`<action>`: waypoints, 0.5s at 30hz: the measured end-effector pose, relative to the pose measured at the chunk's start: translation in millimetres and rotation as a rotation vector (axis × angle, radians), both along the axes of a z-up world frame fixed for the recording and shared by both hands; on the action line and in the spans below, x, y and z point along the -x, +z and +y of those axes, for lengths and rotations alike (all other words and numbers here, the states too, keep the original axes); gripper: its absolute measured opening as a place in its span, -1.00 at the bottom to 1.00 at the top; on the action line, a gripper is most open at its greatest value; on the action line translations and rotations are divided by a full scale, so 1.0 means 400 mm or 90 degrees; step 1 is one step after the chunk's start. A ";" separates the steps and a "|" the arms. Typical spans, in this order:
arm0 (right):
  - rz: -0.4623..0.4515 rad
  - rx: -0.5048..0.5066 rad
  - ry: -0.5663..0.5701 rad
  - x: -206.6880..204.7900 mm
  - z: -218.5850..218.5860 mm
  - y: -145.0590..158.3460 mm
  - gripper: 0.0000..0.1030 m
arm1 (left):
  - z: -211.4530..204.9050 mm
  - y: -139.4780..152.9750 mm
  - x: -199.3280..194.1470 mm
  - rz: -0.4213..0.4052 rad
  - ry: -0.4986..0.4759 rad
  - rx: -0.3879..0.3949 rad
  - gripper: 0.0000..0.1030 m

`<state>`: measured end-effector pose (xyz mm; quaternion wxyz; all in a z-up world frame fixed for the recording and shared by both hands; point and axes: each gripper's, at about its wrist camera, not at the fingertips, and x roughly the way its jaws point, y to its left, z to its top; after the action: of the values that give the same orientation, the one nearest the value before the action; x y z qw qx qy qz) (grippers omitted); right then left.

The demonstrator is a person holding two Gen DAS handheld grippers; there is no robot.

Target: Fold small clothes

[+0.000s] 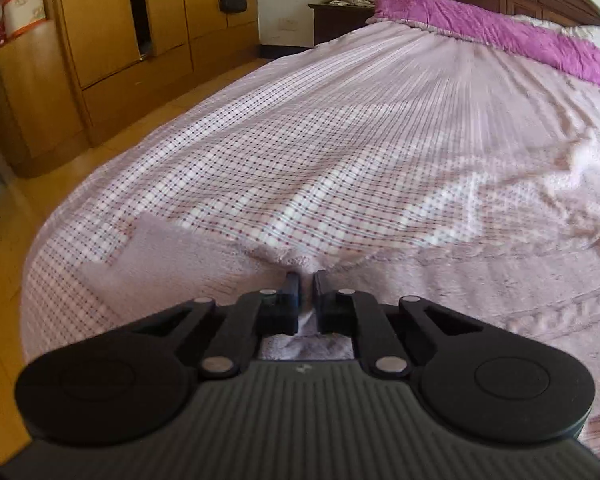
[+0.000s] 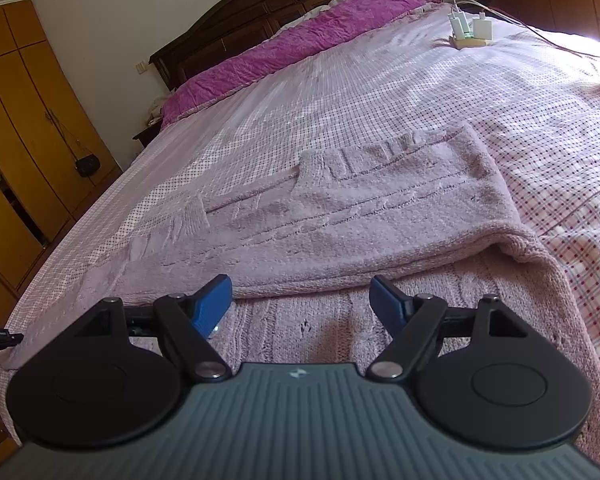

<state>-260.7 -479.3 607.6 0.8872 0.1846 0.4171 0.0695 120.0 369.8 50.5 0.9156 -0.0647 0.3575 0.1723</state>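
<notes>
A pale pink knitted sweater [image 2: 340,220] lies on the checked bed sheet [image 2: 420,92], its far part folded over the near part, one sleeve laid across. My right gripper [image 2: 300,300] is open and empty, its blue pads [image 2: 212,304] just above the sweater's near layer. In the left wrist view my left gripper [image 1: 306,280] is shut on a pinched edge of the same sweater [image 1: 460,280], which spreads to the right and below it.
A purple blanket [image 1: 500,28] lies along the dark headboard. Chargers with cables [image 2: 468,30] sit on the bed's far right. Wooden wardrobes [image 1: 112,40] stand left across a tiled floor, with a small black bag [image 1: 233,0] hanging.
</notes>
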 end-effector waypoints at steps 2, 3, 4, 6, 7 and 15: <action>-0.005 0.002 0.000 0.002 -0.003 0.003 0.58 | -0.007 0.019 0.023 -0.021 0.000 0.025 -0.83; -0.008 0.002 0.000 0.003 -0.004 0.005 0.58 | -0.015 0.030 0.033 -0.032 -0.004 0.032 -0.84; -0.009 0.002 -0.001 0.003 -0.006 0.005 0.58 | -0.024 0.040 0.043 -0.042 -0.010 0.039 -0.84; -0.010 -0.003 -0.003 0.003 -0.009 0.005 0.58 | -0.045 0.063 0.063 -0.063 -0.024 0.059 -0.85; -0.010 -0.005 -0.004 0.003 -0.011 0.004 0.58 | -0.055 0.075 0.071 -0.073 -0.029 0.071 -0.85; -0.023 -0.005 -0.001 0.012 -0.016 0.010 0.58 | -0.173 0.183 0.098 -0.158 -0.079 0.162 -0.87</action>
<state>-265.4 -485.7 611.6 0.8938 0.1867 0.4009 0.0738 80.9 300.6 123.7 0.9461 -0.1785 0.2638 0.0593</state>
